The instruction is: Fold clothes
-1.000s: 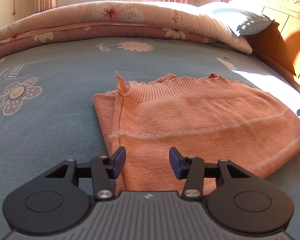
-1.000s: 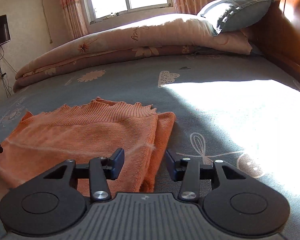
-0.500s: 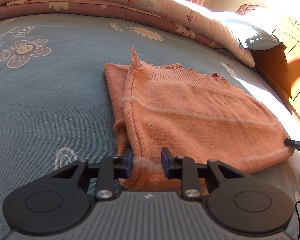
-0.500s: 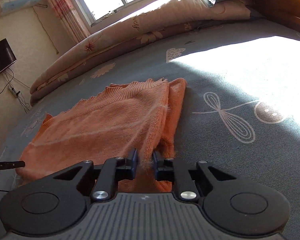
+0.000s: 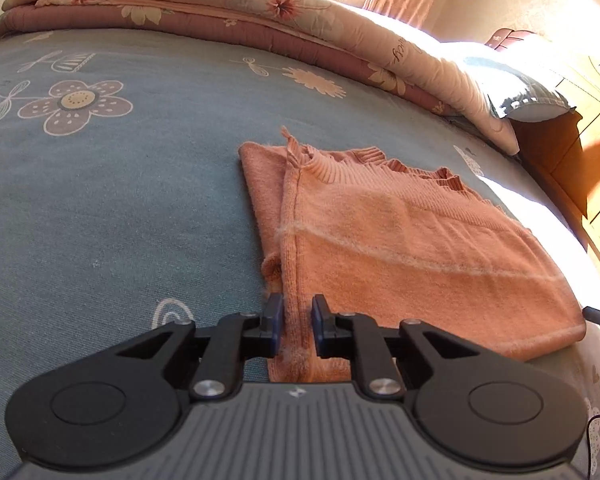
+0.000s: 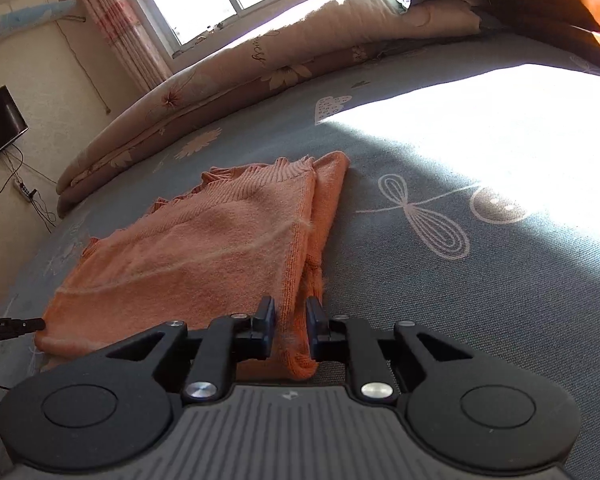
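The blue flower-print bedsheet point(image 5: 100, 208) fills most of both views, with a rolled pink quilt point(image 5: 220, 12) across the top of each frame. On the sheet lies the orange knit sweater point(image 5: 400, 240), at centre right in the left wrist view and centre left in the right wrist view. It lies flat as a rough rectangle, its sides turned under and its ribbed edge toward the quilt.

The left gripper point(image 5: 296, 326), at lower centre of its frame, is pinched on the sweater's near left corner. The right gripper point(image 6: 290, 326), at lower centre of its own frame, is pinched on the near right corner. In each, knit shows bunched between the narrow jaws.

Risks, by my judgement, biggest first:
- Each jaw appears to hold the thick seam edge, while the tucked-under layer sits just outside. If lifted, that layer could drop and the fold come undone.
- Uneven travel of the two corners would skew the fold.
- Fuzzy knit may drag on the sheet and wrinkle.
- Loose fibres at the corner could let the cloth slip.
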